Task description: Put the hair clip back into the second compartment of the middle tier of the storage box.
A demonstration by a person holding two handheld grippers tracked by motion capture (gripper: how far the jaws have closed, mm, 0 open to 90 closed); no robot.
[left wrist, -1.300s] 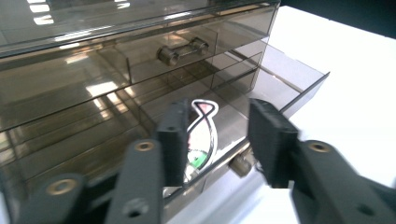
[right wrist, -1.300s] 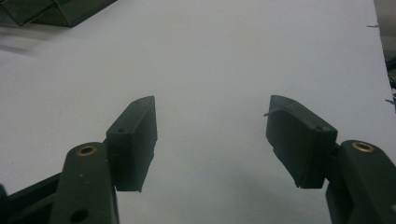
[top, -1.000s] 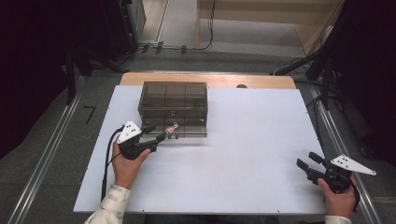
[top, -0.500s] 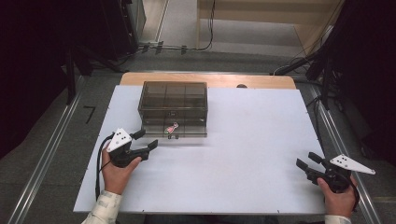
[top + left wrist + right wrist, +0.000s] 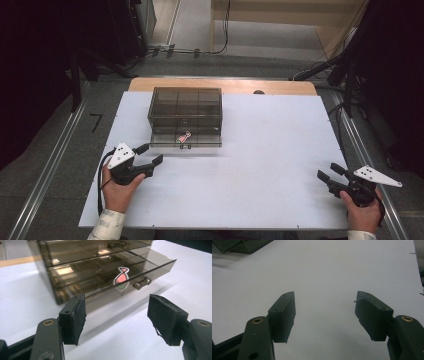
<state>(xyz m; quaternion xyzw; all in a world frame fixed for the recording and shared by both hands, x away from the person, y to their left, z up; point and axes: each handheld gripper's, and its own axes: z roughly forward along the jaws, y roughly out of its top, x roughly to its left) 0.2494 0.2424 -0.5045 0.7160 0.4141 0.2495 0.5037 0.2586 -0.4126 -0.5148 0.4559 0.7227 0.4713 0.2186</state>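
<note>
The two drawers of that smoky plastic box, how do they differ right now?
The lower drawer is pulled partway out; the upper drawer sits pushed in. The lower drawer has a red and green sticker on its front; the upper drawer's front shows none. Both are tinted see-through plastic, each with a small metal handle.

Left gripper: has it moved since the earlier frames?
Yes. The left gripper has pulled back from the drawer box toward the table's near edge, jaws opening, empty.
</note>
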